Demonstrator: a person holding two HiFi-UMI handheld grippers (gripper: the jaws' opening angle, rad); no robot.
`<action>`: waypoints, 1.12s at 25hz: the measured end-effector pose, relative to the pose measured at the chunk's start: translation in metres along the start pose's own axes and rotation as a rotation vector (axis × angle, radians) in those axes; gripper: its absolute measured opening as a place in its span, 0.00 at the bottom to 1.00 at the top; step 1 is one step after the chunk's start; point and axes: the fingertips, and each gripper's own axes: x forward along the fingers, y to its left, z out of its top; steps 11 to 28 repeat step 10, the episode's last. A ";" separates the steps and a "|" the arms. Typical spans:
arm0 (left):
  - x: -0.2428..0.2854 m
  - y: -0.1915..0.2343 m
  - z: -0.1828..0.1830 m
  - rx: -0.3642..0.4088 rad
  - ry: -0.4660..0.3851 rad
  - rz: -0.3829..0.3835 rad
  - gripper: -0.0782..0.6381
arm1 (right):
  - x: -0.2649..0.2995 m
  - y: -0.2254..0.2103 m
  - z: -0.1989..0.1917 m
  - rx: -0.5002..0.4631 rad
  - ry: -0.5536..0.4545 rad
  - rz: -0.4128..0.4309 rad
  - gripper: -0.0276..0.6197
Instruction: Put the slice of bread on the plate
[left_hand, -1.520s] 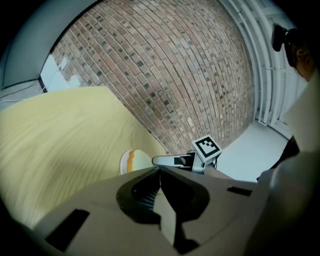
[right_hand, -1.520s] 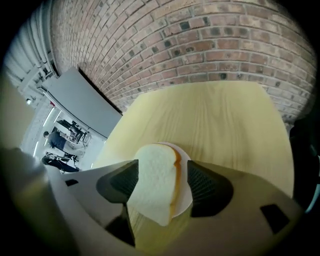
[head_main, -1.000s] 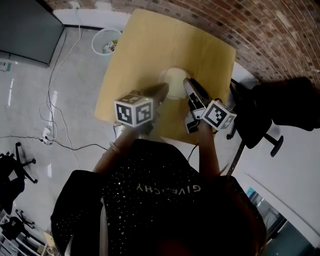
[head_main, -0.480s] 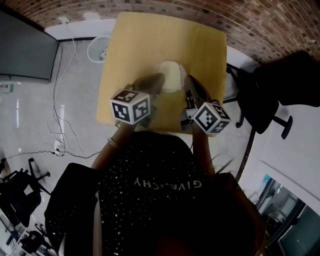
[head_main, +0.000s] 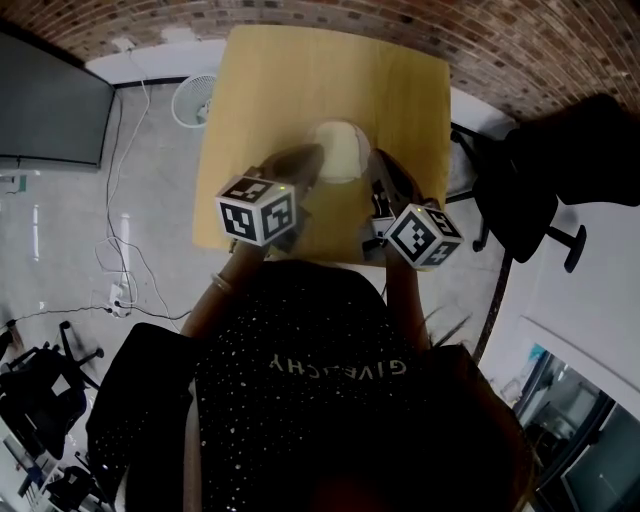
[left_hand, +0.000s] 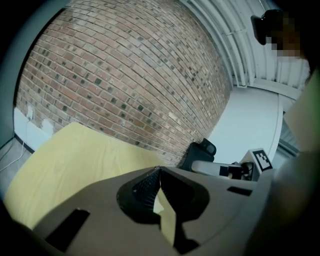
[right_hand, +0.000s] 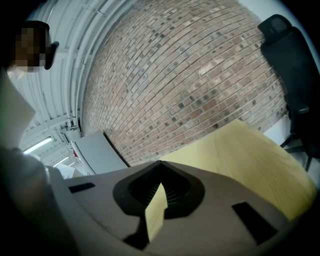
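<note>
A pale round plate (head_main: 341, 150) lies near the middle of the yellow wooden table (head_main: 300, 70). Something pale lies on it, but I cannot make out whether it is the slice of bread. My left gripper (head_main: 315, 156) reaches in at the plate's left edge and my right gripper (head_main: 379, 160) at its right edge. In the left gripper view the left gripper (left_hand: 160, 169) has its jaws met at the tips, with nothing between them. The right gripper (right_hand: 161, 164) is likewise shut and empty in its own view, over the bare table (right_hand: 250, 150).
A brick wall (head_main: 500, 40) runs behind the table. A black office chair (head_main: 560, 160) stands to the right, a white wastebasket (head_main: 200, 95) and floor cables (head_main: 120, 250) to the left. A dark panel (head_main: 50, 100) fills the upper left.
The head camera has swung, so the table sits straighter in the picture. Both grippers remain on either side of the plate. Hardly anything differs over the last half second.
</note>
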 end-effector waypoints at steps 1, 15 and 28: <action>0.000 0.001 0.000 -0.003 0.003 0.004 0.12 | 0.000 -0.001 0.000 0.001 0.001 -0.003 0.06; 0.004 0.002 -0.005 -0.008 0.018 0.006 0.12 | -0.001 -0.001 -0.004 0.009 0.019 -0.006 0.06; 0.004 0.002 -0.005 -0.008 0.018 0.006 0.12 | -0.001 -0.001 -0.004 0.009 0.019 -0.006 0.06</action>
